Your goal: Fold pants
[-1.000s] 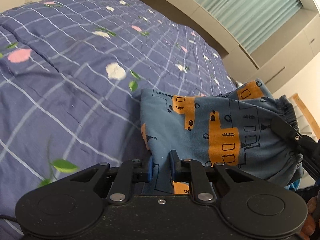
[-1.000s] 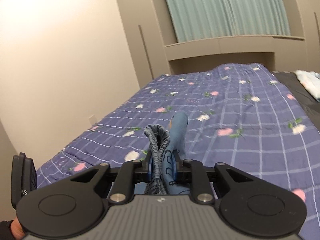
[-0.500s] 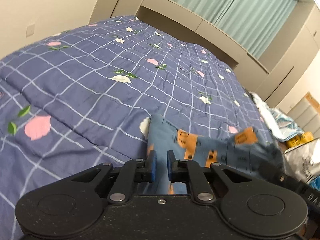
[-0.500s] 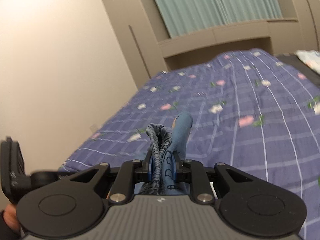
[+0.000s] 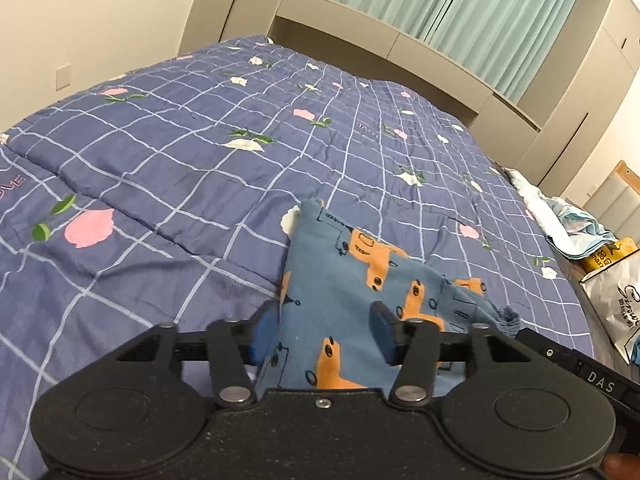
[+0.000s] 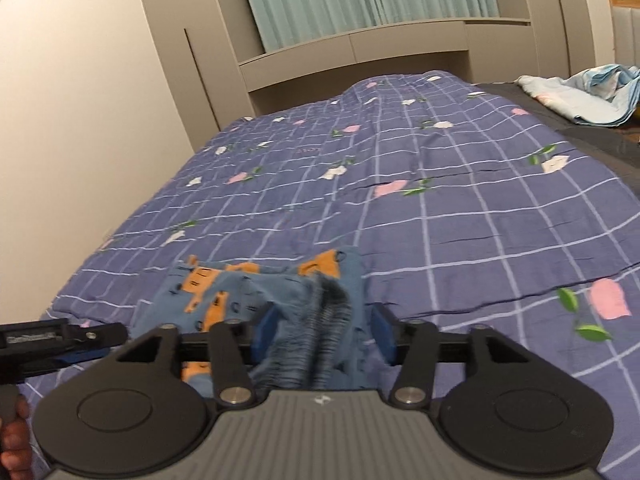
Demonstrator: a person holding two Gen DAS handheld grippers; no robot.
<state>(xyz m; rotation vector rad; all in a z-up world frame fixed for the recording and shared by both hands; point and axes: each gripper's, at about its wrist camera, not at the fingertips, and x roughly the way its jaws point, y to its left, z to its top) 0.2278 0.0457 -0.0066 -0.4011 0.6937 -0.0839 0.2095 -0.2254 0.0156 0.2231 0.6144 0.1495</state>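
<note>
Both grippers are shown with jaws that have just been opening. Left gripper (image 5: 326, 332): blue pads are spread, with the folded leg end of the blue pants (image 5: 352, 276) lying slack between them, gripped by neither pad. Right gripper (image 6: 322, 334): pads are likewise parted around the gathered elastic waistband (image 6: 326, 312). The pants are laid on the purple checked floral quilt (image 5: 192, 152), near its front edge.
</note>
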